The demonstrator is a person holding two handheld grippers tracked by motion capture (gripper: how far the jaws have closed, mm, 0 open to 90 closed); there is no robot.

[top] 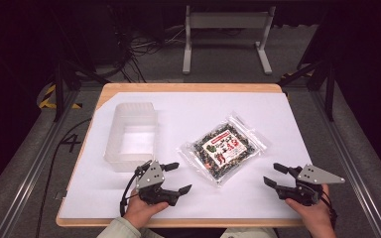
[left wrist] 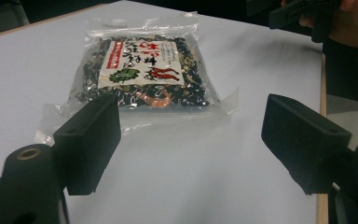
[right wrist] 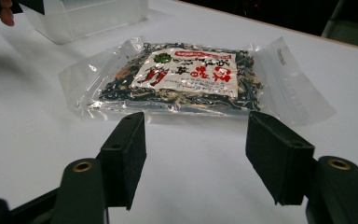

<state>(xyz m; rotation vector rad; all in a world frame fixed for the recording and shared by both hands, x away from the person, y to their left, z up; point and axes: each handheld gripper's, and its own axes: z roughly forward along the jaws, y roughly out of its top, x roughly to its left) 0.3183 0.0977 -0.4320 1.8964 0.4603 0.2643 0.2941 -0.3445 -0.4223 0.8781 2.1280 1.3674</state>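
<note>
Nearest my side of the table, I see both hands resting at the front edge, one claw in each. The left gripper (top: pixel 178 177) sits just in front of the tub, its jaws spread wide with nothing between them, pointing right toward the packet. In the left gripper view the same jaws stand far apart over bare white sheet, the packet lying just beyond the left jaw's tip and not touching it.

The right gripper (top: pixel 272 174) is at the front right corner, grey three-cornered plate on top, jaws likewise wide and empty, aimed left at the packet. In the right gripper view the packet's near edge lies a little past both jaw tips, apart from them.

Between the two claws and slightly farther back I note the clear bag of dried mix (top: pixel 223 148): dark shredded contents, a white label with red and green print, flat on the white sheet (top: pixel 188 114), turned at an angle to the table edges. Its sealed clear flap sticks out at the far right end. The bag lies right of the table's middle, near both claws, touching neither.

Left of the bag, well apart from it, stands a translucent plastic tub (top: pixel 130 135), open top, upright, nothing visible inside.

The sheet covers most of the wooden table (top: pixel 188 87); wood shows along the far edge. Beyond that, on the dark floor, I see a white metal stand (top: pixel 226 34) and loose cables (top: pixel 144 47).
</note>
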